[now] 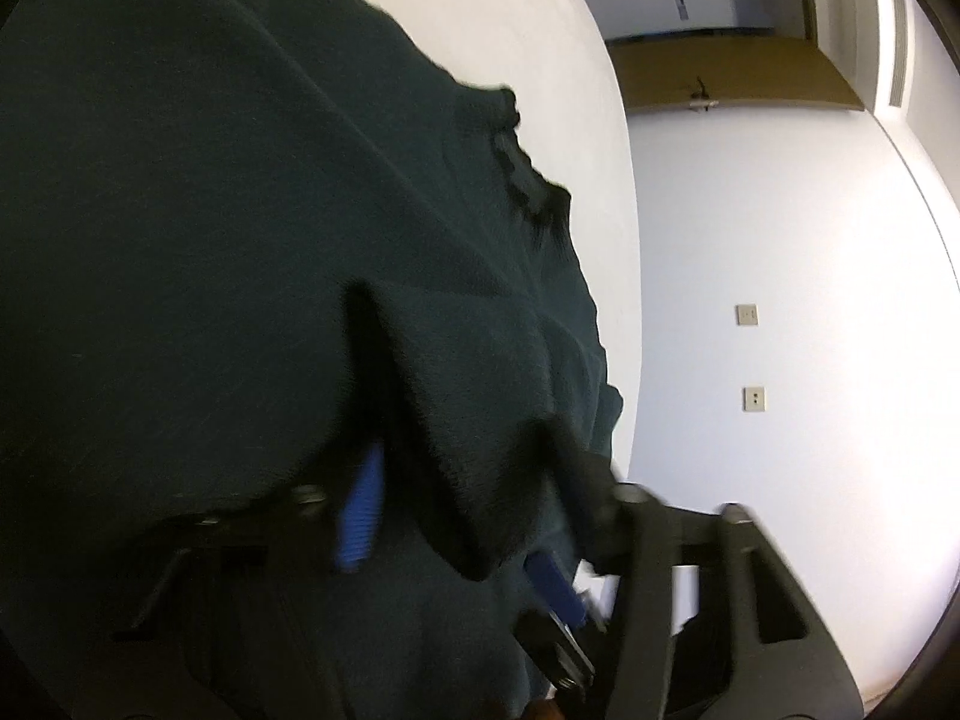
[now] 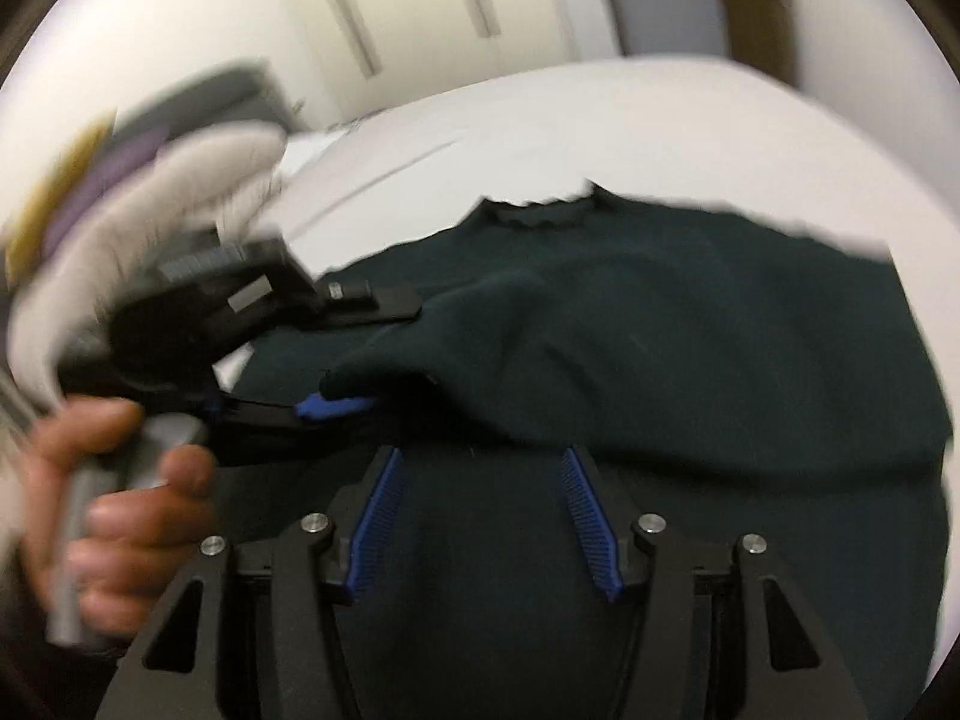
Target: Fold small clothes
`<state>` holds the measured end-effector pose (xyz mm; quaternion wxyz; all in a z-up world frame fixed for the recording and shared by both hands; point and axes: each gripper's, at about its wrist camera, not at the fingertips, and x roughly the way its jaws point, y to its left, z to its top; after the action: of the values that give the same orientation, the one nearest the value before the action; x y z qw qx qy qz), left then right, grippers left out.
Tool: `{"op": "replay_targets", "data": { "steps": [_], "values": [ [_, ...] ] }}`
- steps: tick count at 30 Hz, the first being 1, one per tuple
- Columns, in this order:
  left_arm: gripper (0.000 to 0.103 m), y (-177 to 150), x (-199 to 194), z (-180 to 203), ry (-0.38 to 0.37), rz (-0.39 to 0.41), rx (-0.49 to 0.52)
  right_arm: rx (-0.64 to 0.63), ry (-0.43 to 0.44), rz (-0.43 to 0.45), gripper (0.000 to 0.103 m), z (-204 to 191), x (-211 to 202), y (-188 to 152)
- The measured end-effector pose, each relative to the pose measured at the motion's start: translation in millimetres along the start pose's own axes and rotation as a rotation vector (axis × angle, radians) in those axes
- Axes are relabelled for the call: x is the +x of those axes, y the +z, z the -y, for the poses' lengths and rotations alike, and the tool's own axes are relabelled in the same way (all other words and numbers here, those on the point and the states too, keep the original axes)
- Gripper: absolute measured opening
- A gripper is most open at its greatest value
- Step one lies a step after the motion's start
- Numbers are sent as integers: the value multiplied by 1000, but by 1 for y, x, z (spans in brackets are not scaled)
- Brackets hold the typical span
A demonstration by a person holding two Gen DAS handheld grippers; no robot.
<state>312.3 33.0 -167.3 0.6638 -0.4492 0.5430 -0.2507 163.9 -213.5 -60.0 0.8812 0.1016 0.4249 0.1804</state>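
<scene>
The dark green garment (image 2: 690,348) lies spread on the white worktop (image 2: 540,126). The right gripper (image 2: 480,516) hovers over its near edge, jaws spread, nothing between them. The left gripper (image 1: 456,516) has a fabric fold between its jaws; whether they pinch it cannot be told.

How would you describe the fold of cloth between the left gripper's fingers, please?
Start at the white table, where a dark green garment lies spread. At its left edge, the left gripper, held by a hand, reaches in. The fold rises as a ridge above the blue-padded finger, unlike the flatter cloth around it.
</scene>
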Motion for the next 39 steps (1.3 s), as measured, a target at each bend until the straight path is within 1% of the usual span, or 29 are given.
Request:
{"op": "replay_targets", "data": {
  "steps": [2,3,4,6,7,8,9,10,12,14,16,18,21,22,27,29,31,33,35,37,39],
  "values": [
    [27,3,8,6,12,2,21,136,63,4,59,25,-12,-7],
    [23,5,9,9,24,14,40,220,100,4,59,39,-16,-10],
    [17,6,8,12,43,30,62,304,147,0,59,52,-16,-14],
    [14,8,2,21,81,74,115,525,254,2,60,84,-14,-24],
    [14,7,-5,28,114,107,162,602,289,18,60,95,-15,-27],
    [14,4,-13,40,177,159,253,673,325,42,60,105,-16,-31],
    [14,0,-19,48,225,195,323,754,364,76,60,116,-16,-34],
    [14,-4,-24,56,268,229,388,809,391,102,60,123,-17,-36],
    [14,-11,-28,68,352,281,509,888,417,139,60,133,-16,-38],
    [14,-14,-26,71,391,288,574,951,415,169,60,142,-14,-37],
    [14,-18,-18,66,408,251,606,995,394,190,60,148,-14,-36],
    [14,-20,-11,58,429,237,607,1069,396,222,59,157,-13,-38],
    [14,-15,-4,42,430,217,559,1126,411,276,59,166,-17,-40],
    [14,-20,-9,38,422,212,547,1133,414,301,59,169,-20,-40],
    [14,-15,-10,24,375,195,499,1178,411,429,59,185,-34,-41],
    [14,-18,-14,20,364,191,489,1180,403,472,59,192,-39,-41],
    [14,-21,-16,15,350,186,484,1197,419,499,59,201,-41,-43],
    [14,-23,-15,14,349,181,492,1194,403,528,61,205,-42,-41],
    [14,-23,-17,14,355,181,494,1167,412,508,64,204,-35,-34],
    [14,-25,-18,15,357,178,491,1115,394,465,65,198,-30,-21],
    [14,-26,-22,15,354,175,493,1099,369,480,66,201,-32,-12]
  ]
}}
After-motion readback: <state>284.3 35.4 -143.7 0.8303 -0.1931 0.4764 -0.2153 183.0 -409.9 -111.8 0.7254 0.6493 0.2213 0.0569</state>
